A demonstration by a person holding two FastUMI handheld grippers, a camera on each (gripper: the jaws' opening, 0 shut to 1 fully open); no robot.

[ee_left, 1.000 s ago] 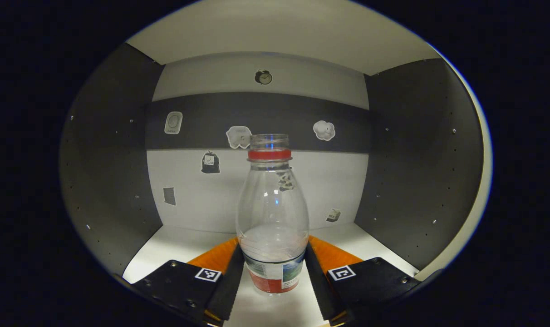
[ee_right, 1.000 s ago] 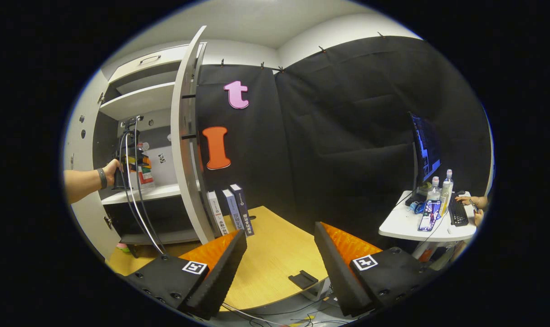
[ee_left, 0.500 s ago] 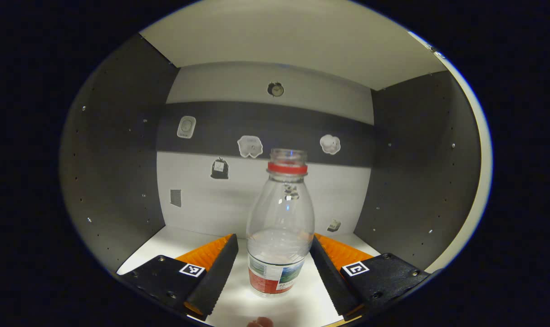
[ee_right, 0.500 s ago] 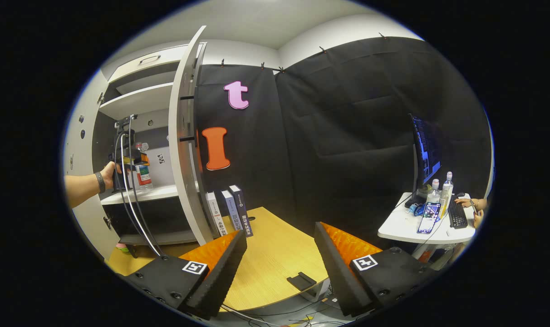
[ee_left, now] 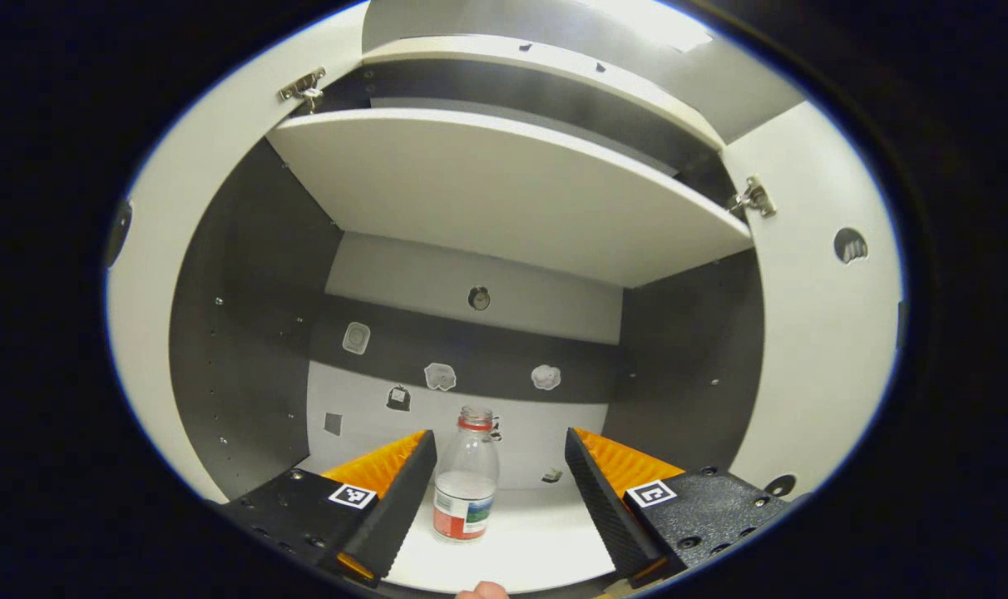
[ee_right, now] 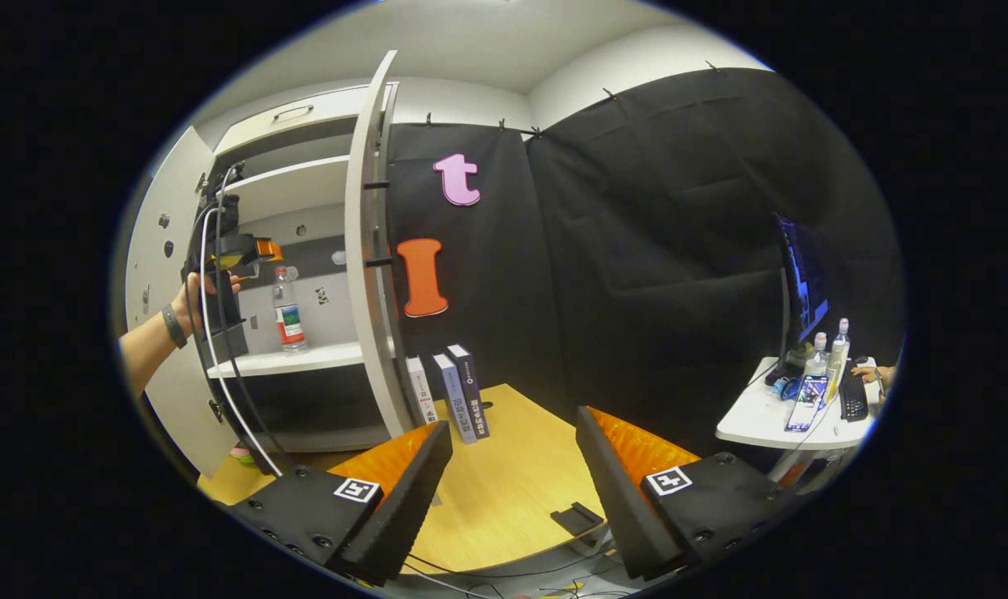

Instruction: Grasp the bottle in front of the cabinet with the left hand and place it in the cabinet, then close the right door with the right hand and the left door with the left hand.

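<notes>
The clear plastic bottle (ee_left: 466, 487) stands upright on the white shelf (ee_left: 521, 545) inside the cabinet, uncapped, with a red ring at its neck and a red, white and green label low on its body. It is free of any grip, seen between and beyond the fingers of the left tongs (ee_left: 499, 482), which are spread wide apart and touch nothing. Small stickers dot the cabinet's grey and white back wall (ee_left: 471, 341) behind the bottle, and a second white shelf (ee_left: 504, 183) spans the cabinet above it.

In the right gripper view the same bottle (ee_right: 289, 310) stands on the shelf board (ee_right: 288, 360), with the left tongs (ee_right: 250, 249) held up and to its left by a hand (ee_right: 190, 299) wearing a dark wristband. The right door (ee_right: 371, 249) stands open, edge-on, and the left door (ee_right: 150, 274) is open too. Three books (ee_right: 450, 391) stand beside the right door on a wooden desk (ee_right: 504, 482). The right tongs (ee_right: 512, 466) hover over this desk, fingers wide apart and holding nothing. Far right, a white side table (ee_right: 770, 428) carries a monitor (ee_right: 799, 283), bottles and a keyboard.
</notes>
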